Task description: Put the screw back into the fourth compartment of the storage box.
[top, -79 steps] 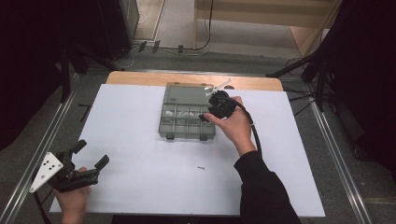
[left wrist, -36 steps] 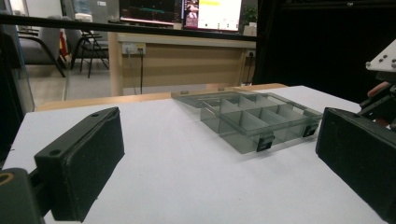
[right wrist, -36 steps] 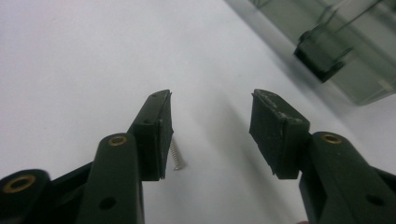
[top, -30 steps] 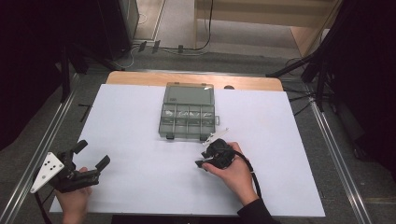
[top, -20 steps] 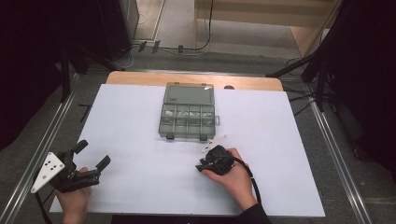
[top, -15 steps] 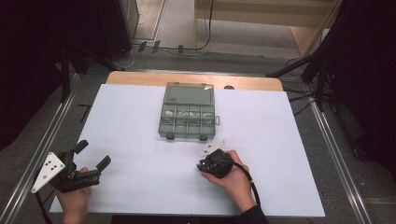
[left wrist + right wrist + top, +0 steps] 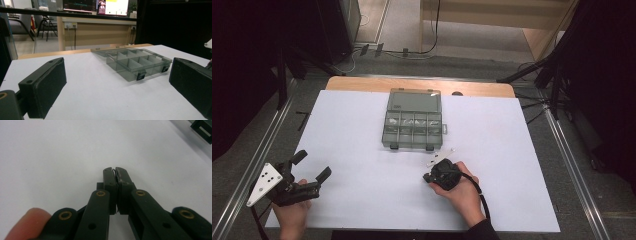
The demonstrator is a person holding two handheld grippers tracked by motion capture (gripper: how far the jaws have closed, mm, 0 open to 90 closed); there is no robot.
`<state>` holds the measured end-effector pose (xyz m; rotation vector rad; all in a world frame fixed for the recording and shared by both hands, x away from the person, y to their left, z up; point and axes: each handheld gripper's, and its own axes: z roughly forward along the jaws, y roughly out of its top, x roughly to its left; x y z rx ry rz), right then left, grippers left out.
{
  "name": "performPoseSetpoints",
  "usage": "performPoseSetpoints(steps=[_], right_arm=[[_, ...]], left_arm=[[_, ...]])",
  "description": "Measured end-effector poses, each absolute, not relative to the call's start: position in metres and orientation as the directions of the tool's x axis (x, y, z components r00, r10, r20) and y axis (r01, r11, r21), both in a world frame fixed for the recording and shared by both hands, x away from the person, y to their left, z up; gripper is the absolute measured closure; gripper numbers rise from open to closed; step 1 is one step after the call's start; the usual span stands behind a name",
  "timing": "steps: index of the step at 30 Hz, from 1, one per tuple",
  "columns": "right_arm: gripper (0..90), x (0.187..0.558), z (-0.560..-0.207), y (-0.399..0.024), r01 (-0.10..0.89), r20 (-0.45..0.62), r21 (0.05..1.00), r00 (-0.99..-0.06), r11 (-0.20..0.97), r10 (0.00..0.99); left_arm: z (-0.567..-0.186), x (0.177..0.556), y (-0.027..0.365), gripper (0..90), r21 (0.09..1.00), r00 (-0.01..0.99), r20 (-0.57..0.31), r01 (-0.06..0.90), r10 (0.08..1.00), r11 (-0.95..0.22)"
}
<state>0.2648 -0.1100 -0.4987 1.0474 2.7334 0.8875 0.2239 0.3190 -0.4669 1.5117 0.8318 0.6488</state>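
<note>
Pressing my right tongs (image 7: 115, 171) together low over the white surface (image 7: 362, 130), I have just been closing the jaws; a thin dark sliver shows at the seam between the tips, too small for me to name. A while back these tongs were up at the box (image 7: 413, 120); now they sit on the near part of the surface, well short of it. The small dark bit that lay on the sheet back then is where the tips are now. A white strip (image 7: 439, 156) lies just beyond my right hand (image 7: 462, 192), between it and the box. My left tongs (image 7: 310, 165) rest spread wide at the near left corner, nothing between them, unmoved. The box stands open near the far edge, lid back.
</note>
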Motion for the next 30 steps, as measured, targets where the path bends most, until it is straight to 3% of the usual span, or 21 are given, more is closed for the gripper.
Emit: performPoseSetpoints(steps=[30], right_arm=[[89.6,0.283,-0.460,-0.122,0.574,0.119,0.586,-0.759,0.572,0.640]], left_arm=[[-0.467,0.224,0.321,1.2,0.992,0.581,-0.072,0.129,0.810,-0.005]])
